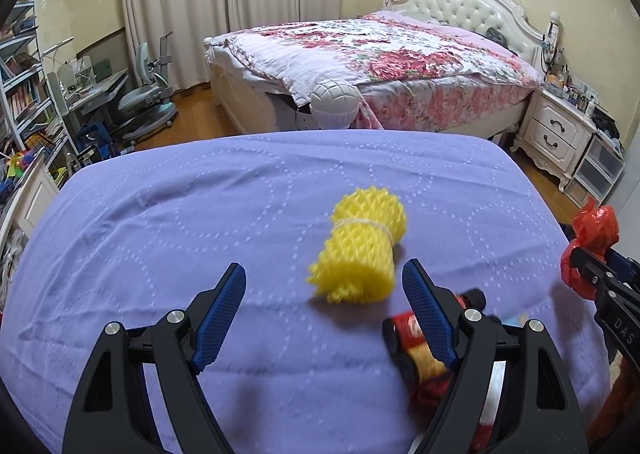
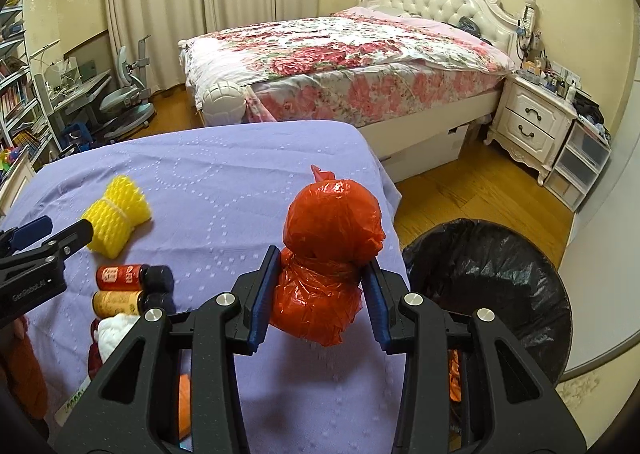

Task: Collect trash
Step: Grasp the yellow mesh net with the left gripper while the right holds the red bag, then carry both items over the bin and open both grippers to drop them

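Observation:
A yellow foam net roll (image 1: 362,248) tied with a band lies on the purple-covered table (image 1: 200,213). My left gripper (image 1: 324,278) is open, its fingers either side of the roll's near end, just short of it. My right gripper (image 2: 322,270) is shut on a knotted red plastic bag (image 2: 330,250) and holds it above the table's right edge. The red bag also shows at the right in the left wrist view (image 1: 590,238). The roll shows at the left in the right wrist view (image 2: 116,213). A bin lined with a black bag (image 2: 492,286) stands on the floor right of the table.
A red bottle (image 2: 120,277) and a yellow bottle (image 2: 118,302) with dark caps lie near the table's front, beside white and red cloth (image 2: 112,334). A floral bed (image 2: 340,61), a white nightstand (image 2: 532,121) and a desk with chair (image 2: 120,93) stand beyond.

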Motion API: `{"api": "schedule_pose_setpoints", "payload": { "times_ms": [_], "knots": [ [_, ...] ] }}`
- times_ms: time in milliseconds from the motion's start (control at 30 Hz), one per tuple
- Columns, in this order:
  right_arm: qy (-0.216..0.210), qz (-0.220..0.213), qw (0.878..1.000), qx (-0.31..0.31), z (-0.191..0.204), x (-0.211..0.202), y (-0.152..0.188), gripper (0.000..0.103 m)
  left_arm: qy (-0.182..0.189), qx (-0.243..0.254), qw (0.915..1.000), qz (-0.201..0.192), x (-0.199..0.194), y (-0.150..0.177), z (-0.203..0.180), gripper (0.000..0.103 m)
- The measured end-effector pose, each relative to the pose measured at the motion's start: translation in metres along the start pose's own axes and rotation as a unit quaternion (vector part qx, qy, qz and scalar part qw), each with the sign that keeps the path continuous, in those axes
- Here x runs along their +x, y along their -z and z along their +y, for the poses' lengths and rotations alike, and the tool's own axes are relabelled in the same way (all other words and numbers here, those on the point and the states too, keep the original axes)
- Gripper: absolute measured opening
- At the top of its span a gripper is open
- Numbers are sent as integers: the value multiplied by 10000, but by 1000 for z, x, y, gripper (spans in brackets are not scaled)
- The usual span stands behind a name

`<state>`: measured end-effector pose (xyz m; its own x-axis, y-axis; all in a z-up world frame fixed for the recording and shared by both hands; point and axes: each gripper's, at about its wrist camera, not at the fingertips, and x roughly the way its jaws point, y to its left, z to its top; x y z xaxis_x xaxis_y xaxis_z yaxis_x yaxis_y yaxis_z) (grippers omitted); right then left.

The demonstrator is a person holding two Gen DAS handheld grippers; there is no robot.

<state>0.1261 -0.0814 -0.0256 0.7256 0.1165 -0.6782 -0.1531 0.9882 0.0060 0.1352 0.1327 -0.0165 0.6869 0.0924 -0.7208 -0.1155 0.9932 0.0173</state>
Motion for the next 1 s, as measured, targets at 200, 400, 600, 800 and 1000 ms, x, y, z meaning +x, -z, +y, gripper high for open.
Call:
{"api": "schedule_pose_setpoints", "payload": {
  "times_ms": [200,400,600,800,1000],
  "knots": [
    [-17,15,10000,8,-3,10,-8,39,53,84,9996,263,28,-9,-7,78],
    [-49,61,10000,1,-3,14,-10,39,157,107,9991,389,40,-10,-8,71],
    [-56,77,10000,12,-4,14,-10,39,378,211,9983,400,40,-10,-11,44],
    [-35,63,9999,121,-12,8,-4,39,387,209,9988,227,26,-12,-13,42],
    [122,-8,9995,286,-27,-10,6,39,586,234,9980,-24,-6,-13,-25,43]
  ]
}}
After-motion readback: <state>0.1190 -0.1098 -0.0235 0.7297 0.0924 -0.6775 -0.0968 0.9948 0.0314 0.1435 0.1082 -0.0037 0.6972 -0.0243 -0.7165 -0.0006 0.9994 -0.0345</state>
